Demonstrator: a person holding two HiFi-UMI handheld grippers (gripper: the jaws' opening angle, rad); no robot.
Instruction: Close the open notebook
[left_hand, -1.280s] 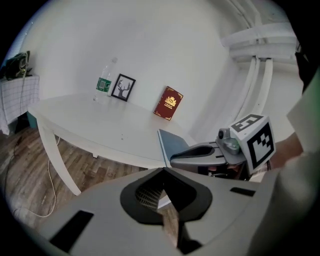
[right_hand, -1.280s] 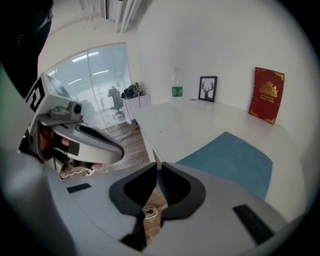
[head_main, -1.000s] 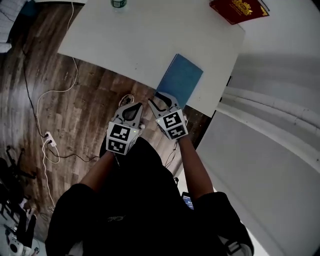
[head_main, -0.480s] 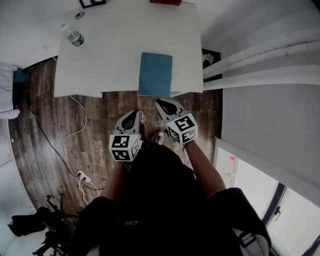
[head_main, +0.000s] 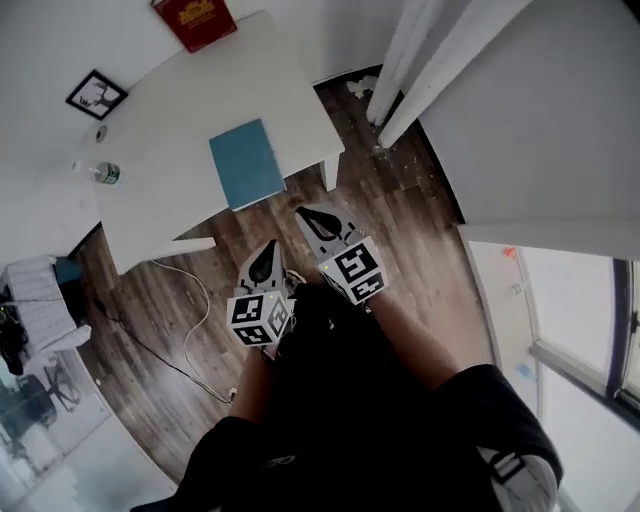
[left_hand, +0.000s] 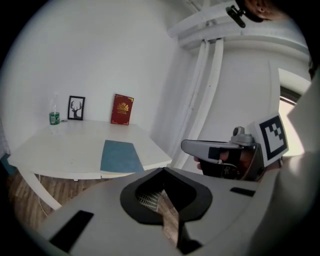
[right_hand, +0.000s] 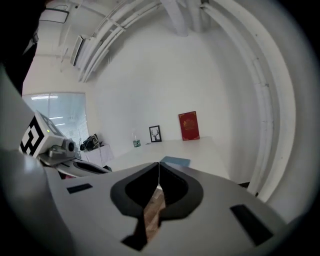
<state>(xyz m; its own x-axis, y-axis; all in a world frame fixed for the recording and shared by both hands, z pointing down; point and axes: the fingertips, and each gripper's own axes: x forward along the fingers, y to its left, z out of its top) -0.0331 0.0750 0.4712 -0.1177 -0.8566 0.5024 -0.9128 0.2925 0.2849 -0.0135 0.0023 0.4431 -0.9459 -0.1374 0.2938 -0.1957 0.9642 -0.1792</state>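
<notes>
The blue notebook (head_main: 246, 163) lies shut and flat near the front edge of the white table (head_main: 170, 130); it also shows in the left gripper view (left_hand: 119, 156) and, small, in the right gripper view (right_hand: 175, 161). Both grippers hang over the wooden floor, well short of the table and touching nothing. My left gripper (head_main: 271, 245) (left_hand: 162, 171) is shut and empty. My right gripper (head_main: 304, 213) (right_hand: 158, 164) has just been closing; its jaws now meet with nothing between them.
A red book (head_main: 195, 20) stands against the wall at the table's back, with a small framed picture (head_main: 96, 94) and a water bottle (head_main: 103, 172) to its left. A white cable (head_main: 190, 330) trails over the floor. White curtain folds (head_main: 420, 50) hang to the right.
Both grippers have drawn back and up from the table's edge, where the right one was at the notebook's near corner. The head view has swung, so the table now sits farther off.
</notes>
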